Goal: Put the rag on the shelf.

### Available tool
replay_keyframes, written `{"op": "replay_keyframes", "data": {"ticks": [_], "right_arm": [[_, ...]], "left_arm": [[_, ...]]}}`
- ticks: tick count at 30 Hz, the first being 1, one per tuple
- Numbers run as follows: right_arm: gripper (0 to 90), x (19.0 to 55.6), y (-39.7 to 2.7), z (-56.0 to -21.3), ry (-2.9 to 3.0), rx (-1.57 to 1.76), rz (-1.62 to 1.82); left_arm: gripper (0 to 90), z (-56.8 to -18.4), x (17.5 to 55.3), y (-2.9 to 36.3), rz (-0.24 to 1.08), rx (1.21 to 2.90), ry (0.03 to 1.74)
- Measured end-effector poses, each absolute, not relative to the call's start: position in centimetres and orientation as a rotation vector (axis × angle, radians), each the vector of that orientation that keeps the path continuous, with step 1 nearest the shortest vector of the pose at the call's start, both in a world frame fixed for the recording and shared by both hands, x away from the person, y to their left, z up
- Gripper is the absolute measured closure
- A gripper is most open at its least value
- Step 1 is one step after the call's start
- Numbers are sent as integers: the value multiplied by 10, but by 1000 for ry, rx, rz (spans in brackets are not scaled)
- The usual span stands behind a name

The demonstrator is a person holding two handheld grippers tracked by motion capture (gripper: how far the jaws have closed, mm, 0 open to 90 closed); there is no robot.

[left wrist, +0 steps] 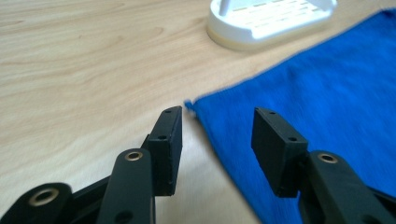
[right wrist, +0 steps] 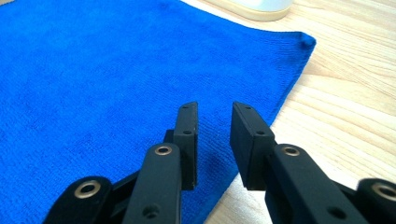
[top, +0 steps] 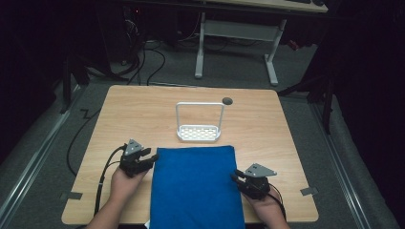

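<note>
- While the table (top: 267,124) carries everything, it matters here as the flat base under the cloth, with bare wood on either side.
- Blue cloth (top: 195,186) lies spread flat at the near middle of the table, its near end at the table's front edge; its far edge is just short of the white rack (top: 198,129).
- Left gripper (top: 149,161) sits at the cloth's far left corner (left wrist: 189,103), jaws wide apart and holding nothing; that corner lies just ahead of the gap between them.
- Right gripper (top: 235,177) sits at the cloth's right edge (right wrist: 280,105), jaws parted more narrowly and empty, the edge running under them.
- Step, as I judge it: both grippers are lining up to take hold of the cloth, likely for a fold.
- Next move calls for lowering each jaw pair around the hem, one jaw slipped under it, then closing.
</note>
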State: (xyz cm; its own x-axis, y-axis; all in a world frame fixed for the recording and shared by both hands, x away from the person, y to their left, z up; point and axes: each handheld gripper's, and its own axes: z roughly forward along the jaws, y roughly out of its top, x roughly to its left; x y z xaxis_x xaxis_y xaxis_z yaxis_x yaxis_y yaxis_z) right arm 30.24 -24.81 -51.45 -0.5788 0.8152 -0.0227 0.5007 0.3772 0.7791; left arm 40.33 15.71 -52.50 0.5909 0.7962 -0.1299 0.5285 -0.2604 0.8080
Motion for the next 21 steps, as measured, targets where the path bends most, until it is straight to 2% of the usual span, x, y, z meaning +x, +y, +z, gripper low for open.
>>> {"op": "replay_keyframes", "data": {"ticks": [7,16,21], "right_arm": [[699,304,-250,-515,2247,1145,1062],[689,305,-248,-517,2260,1144,1063],[678,306,-247,-518,2271,1141,1064]], "left_arm": [[577,-529,425,147,316,1922,1122],[584,-536,429,145,284,1928,1152],[662,-536,426,139,333,1970,1126]]}}
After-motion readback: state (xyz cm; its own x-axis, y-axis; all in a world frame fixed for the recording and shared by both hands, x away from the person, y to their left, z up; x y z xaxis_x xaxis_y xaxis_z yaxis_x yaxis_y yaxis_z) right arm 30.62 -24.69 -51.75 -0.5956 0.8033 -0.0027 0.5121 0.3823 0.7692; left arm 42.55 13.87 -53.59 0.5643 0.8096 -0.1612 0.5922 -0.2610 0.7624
